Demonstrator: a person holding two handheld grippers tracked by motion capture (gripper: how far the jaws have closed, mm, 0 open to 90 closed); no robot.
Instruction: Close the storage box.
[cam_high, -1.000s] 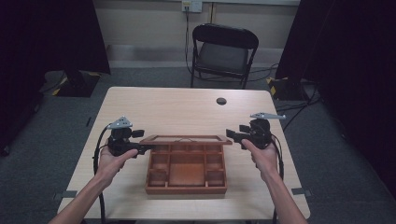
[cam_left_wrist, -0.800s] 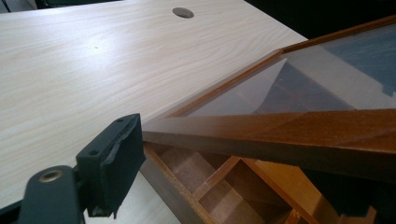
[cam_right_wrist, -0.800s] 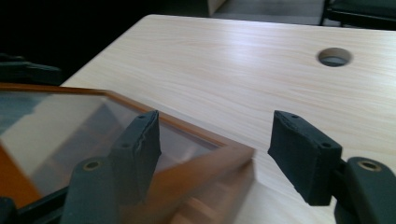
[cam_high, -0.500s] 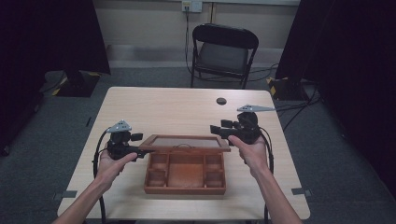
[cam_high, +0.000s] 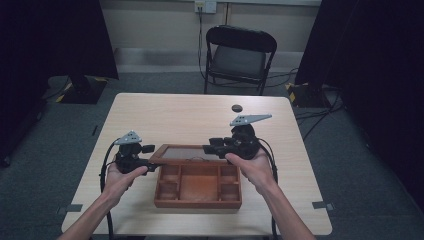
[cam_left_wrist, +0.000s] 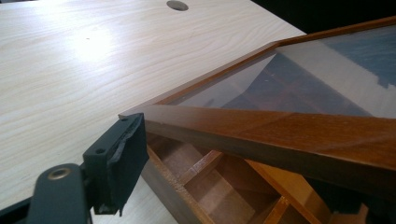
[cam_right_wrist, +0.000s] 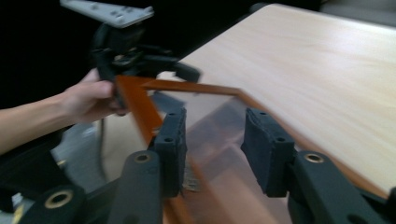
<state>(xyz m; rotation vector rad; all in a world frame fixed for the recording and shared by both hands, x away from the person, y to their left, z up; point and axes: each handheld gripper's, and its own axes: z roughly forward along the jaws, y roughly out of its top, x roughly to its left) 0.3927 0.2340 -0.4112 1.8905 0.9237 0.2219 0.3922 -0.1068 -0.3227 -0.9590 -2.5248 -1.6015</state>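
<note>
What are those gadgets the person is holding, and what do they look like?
Two black handheld grippers, left and right, each have two padded black jaws with brass-coloured rivets, a grey three-cornered plate on top and a trailing black cable. The forearms are bare, without sleeves.

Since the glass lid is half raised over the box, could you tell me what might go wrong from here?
1. The left gripper holds the lid only at one corner of its frame; it could slip and drop onto the wooden box.
2. The right gripper, jaws just closing, hangs above the glass with nothing gripped; its pads might strike the pane.
</note>
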